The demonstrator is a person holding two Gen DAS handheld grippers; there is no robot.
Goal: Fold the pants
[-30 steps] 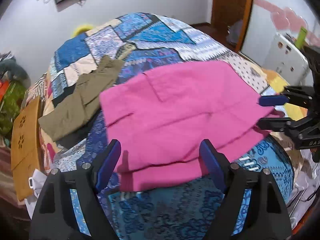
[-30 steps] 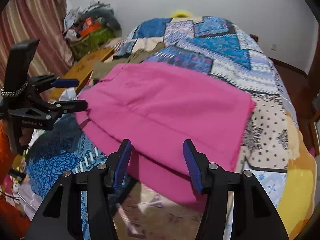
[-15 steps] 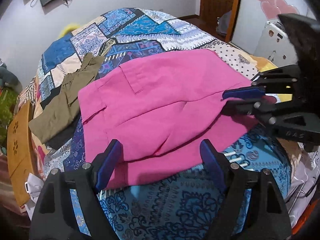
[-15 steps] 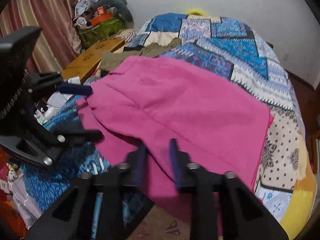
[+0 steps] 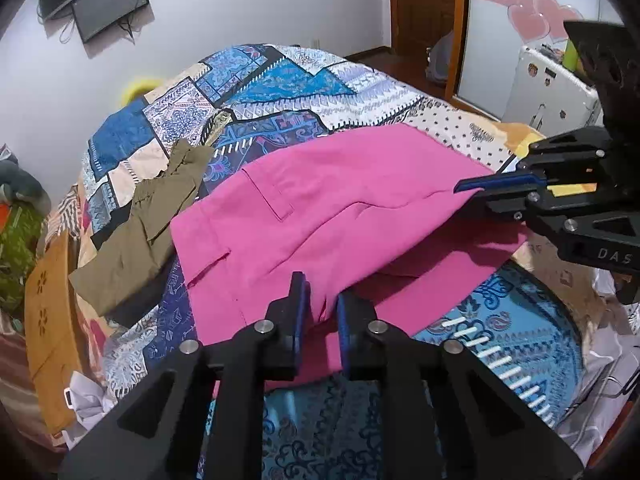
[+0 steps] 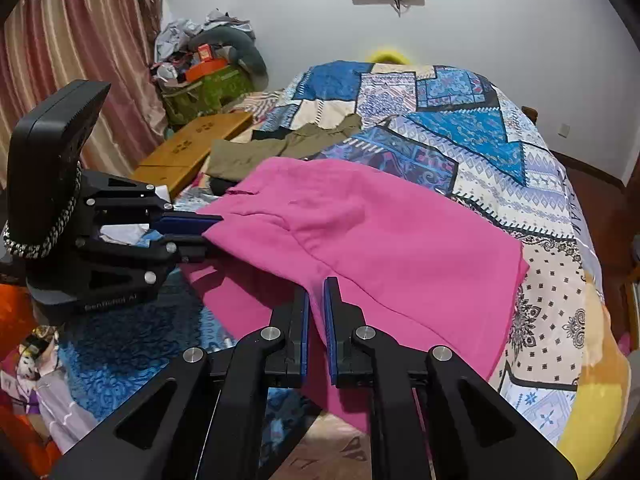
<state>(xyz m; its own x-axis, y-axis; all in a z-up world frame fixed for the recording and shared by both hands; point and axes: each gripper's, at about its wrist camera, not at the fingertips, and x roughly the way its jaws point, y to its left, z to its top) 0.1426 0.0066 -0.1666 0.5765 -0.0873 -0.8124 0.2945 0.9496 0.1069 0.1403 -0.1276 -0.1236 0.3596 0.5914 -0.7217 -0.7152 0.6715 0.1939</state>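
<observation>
Left wrist view: at the lower centre, the left gripper (image 5: 320,304) has its blue pads pressed onto a raised fold of the pink pants (image 5: 320,208), pinching the near edge of the cloth. The pants spread across the middle of the frame on the patchwork bedspread (image 5: 280,80), a pocket flap showing on their upper layer. At the right edge the right gripper (image 5: 472,196) comes in from the side, its two fingers clamped on the pants' other near corner. Left of the pants lies an olive garment (image 5: 140,236), just beside them, over a dark item. Farther off, a wall-mounted screen (image 5: 108,4) hangs at the upper left.

Right wrist view: at the lower centre the right gripper (image 6: 316,316) pinches a ridge of pink cloth between its nearly closed pads. At the left, the left gripper (image 6: 208,232) grips the pants' edge. Beyond, the olive garment (image 6: 280,148) lies by a wooden board (image 6: 192,148), and striped curtains (image 6: 72,52) hang at the upper left.
</observation>
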